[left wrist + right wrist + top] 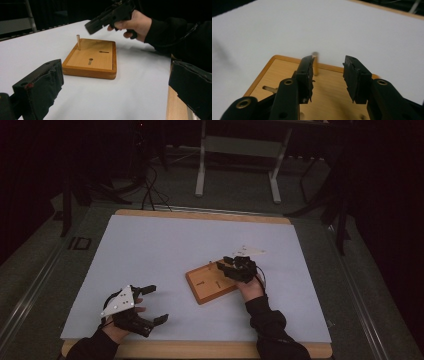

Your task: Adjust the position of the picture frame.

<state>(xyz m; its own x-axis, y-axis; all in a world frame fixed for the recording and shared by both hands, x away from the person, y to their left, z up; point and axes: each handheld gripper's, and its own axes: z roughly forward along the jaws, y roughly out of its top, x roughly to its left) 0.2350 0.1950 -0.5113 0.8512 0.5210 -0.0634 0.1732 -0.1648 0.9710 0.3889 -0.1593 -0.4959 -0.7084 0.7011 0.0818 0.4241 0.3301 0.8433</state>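
Near the middle of the white table (150,250) lies the wooden board (212,287), turned at an angle, with two keyhole-shaped slots (90,60) cut in its top and one thin wooden peg (78,42) standing upright at a far corner; no lettering reads on it. Right over it hangs the right gripper (328,75), jaws spread and empty, the peg just beyond the inner face of one jaw. Well off toward the near edge, the left gripper (152,304) rests low, jaws wide apart, holding nothing.
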